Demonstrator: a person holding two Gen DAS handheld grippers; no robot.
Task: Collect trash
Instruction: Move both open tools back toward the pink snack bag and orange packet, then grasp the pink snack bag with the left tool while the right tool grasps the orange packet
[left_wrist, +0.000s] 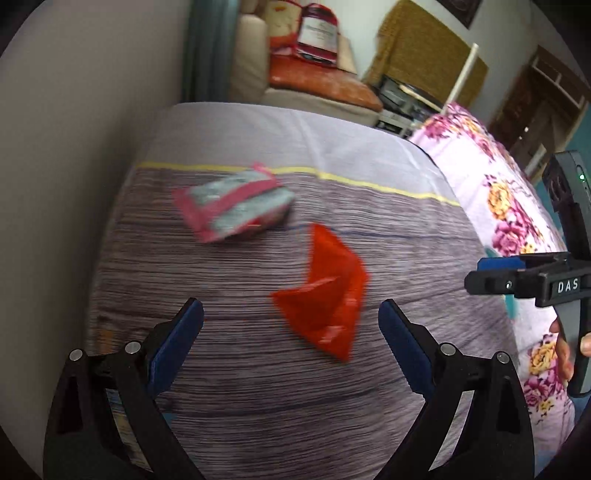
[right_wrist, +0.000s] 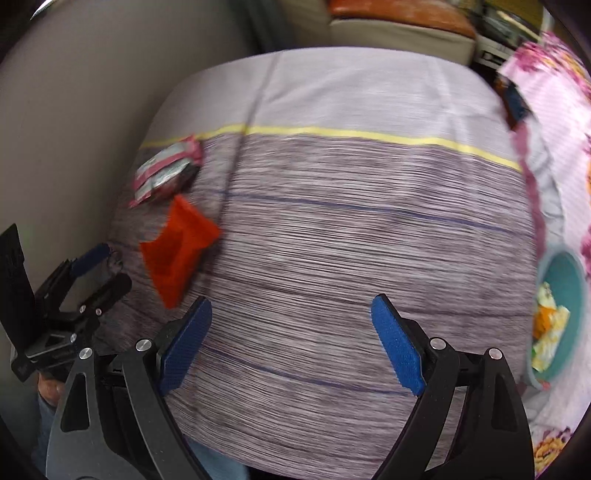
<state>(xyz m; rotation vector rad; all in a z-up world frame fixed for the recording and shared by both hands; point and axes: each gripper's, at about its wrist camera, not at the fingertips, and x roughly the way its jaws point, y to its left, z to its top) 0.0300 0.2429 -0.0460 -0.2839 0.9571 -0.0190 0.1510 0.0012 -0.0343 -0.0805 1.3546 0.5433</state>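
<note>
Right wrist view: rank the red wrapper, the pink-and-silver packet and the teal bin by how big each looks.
1. Teal bin, though the frame edge cuts it off.
2. Red wrapper.
3. Pink-and-silver packet, close to the wrapper; it lies farther away, so true size is unsure.

Both wrist cams look steeply down, close over the striped cloth (left_wrist: 258, 369). The red wrapper (left_wrist: 328, 295) sits mid-frame in the left view, at left in the right view, where a teal bin (right_wrist: 569, 273) shows at right edge.

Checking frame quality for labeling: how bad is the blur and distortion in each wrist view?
Left wrist view: red wrapper and pink-grey packet smeared by motion blur, left gripper sharp; strong fisheye curvature. Right wrist view: striped cloth streaked, right gripper crisp, dark corner vignetting.
</note>
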